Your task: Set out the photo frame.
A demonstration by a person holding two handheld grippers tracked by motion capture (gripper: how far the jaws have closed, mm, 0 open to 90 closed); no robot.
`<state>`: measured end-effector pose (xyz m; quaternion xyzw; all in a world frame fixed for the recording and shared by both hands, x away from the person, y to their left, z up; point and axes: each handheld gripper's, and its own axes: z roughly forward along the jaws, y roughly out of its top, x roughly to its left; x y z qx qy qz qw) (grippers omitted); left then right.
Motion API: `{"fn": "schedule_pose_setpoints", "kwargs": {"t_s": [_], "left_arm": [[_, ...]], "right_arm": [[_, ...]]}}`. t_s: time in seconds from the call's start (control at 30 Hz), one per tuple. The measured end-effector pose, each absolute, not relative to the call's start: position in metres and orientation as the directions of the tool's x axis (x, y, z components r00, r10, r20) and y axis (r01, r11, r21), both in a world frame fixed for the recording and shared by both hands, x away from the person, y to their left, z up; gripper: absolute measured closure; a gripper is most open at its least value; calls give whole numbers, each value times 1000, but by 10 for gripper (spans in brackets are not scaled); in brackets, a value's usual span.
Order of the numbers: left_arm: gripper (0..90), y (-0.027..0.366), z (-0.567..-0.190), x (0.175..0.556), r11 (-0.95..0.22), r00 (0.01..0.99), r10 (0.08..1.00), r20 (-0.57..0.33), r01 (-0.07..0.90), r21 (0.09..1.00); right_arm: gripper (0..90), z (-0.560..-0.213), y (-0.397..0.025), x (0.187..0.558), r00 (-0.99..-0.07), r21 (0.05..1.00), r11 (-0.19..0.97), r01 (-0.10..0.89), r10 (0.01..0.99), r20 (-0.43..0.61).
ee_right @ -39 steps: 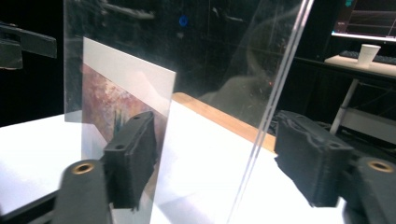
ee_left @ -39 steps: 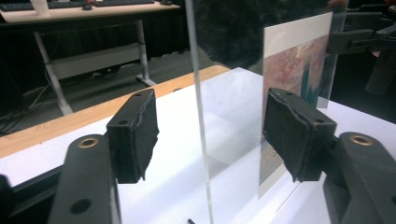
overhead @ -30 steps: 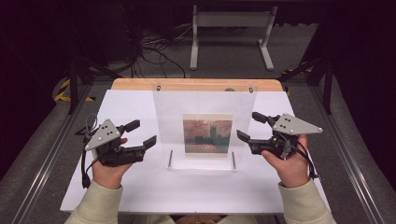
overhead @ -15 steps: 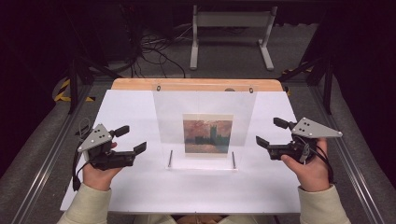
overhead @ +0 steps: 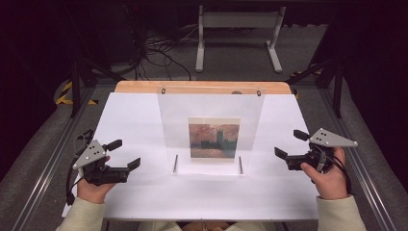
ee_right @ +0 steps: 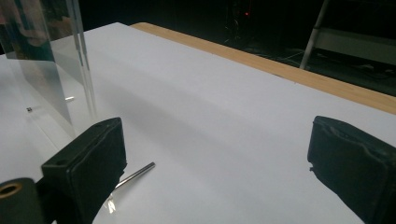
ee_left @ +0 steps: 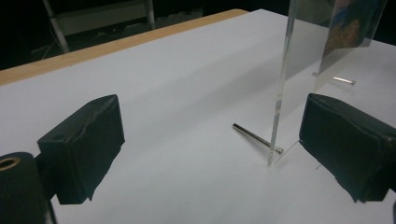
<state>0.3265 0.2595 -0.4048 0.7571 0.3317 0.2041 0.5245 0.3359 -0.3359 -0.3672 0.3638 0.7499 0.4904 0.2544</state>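
Both tongs gape empty beside the upright acrylic picture stand [overhead: 210, 132].
Nudge its edge with your left tongs [overhead: 126, 154] or right tongs [overhead: 290, 144] and it could tip.

A clear acrylic frame [overhead: 210, 132] stood upright at the middle of the white bench [overhead: 130, 120], its see-through panel holding a small reddish-brown painting print [overhead: 214, 139] low in its centre. Two thin metal pins [overhead: 175, 162] stuck out at its foot, one near each lower corner, lying flat on the bench.
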Motion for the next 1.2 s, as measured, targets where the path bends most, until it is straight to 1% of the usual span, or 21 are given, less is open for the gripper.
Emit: {"fn": "schedule_pose_setpoints", "kwargs": {"t_s": [0.13, 0.23, 0.3, 0.57, 0.73, 0.83, 0.97, 1.2], "left_arm": [[62, 269, -416, 325, -196, 686, 724, -66, 297, 935], [76, 273, -423, 324, -166, 684, 724, -85, 293, 942], [80, 277, -434, 324, -114, 674, 728, -126, 301, 947], [63, 284, -454, 333, -130, 658, 746, -100, 291, 948], [68, 290, -463, 340, -119, 658, 743, -121, 308, 944], [72, 290, -461, 339, -112, 665, 739, -113, 285, 952], [67, 288, -462, 339, -127, 658, 745, -106, 297, 946], [62, 286, -461, 339, -141, 657, 747, -96, 299, 944]], "right_arm": [[43, -377, -344, 337, -600, 927, 230, 296, 800, -7], [41, -387, -349, 338, -596, 930, 209, 301, 803, 12], [40, -393, -352, 339, -597, 931, 203, 303, 802, 19], [39, -418, -361, 341, -598, 933, 182, 310, 801, 43], [34, -438, -363, 344, -594, 929, 175, 326, 802, 57], [34, -443, -363, 345, -593, 926, 181, 331, 803, 55], [35, -448, -363, 346, -582, 921, 179, 347, 811, 62], [35, -448, -363, 346, -581, 921, 180, 344, 811, 59]]}}
